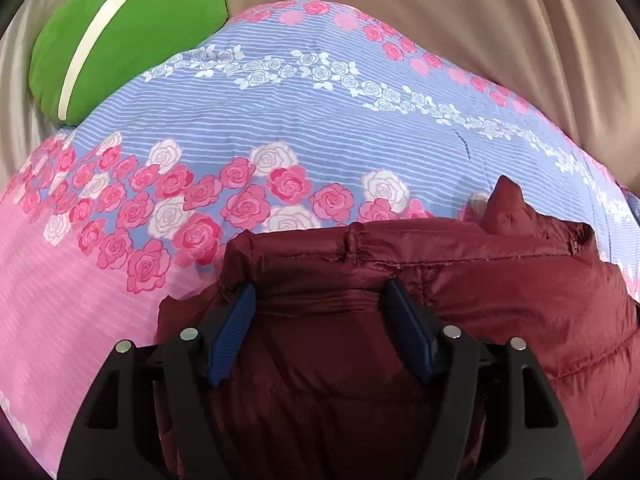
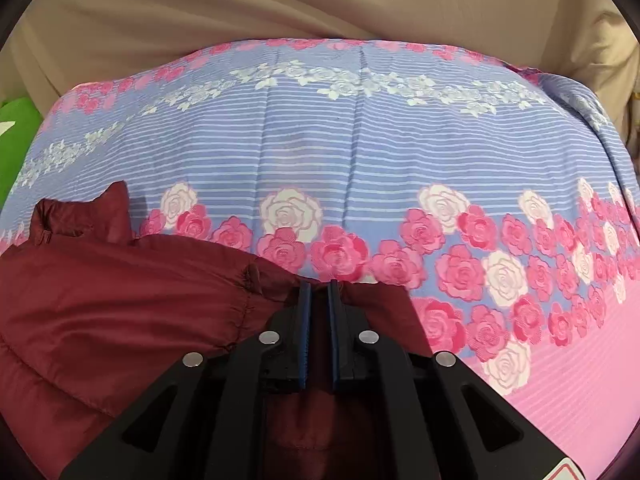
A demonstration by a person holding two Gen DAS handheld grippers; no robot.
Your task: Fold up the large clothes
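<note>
A dark red puffer jacket (image 1: 460, 300) lies on a flowered bedspread (image 1: 280, 120). My left gripper (image 1: 320, 292) is open, its blue pads on either side of a thick fold of the jacket near its far edge. In the right wrist view the jacket (image 2: 100, 300) fills the lower left. My right gripper (image 2: 319, 286) is shut on a thin edge of the jacket, with red fabric pinched between the blue pads. The jacket's collar (image 2: 116, 204) sticks up at the left.
The bedspread (image 2: 360, 152) has blue stripes, pink and white roses and a pink band. A green cushion (image 1: 120, 36) lies at the far left. Beige fabric (image 1: 460, 20) rises behind the bed.
</note>
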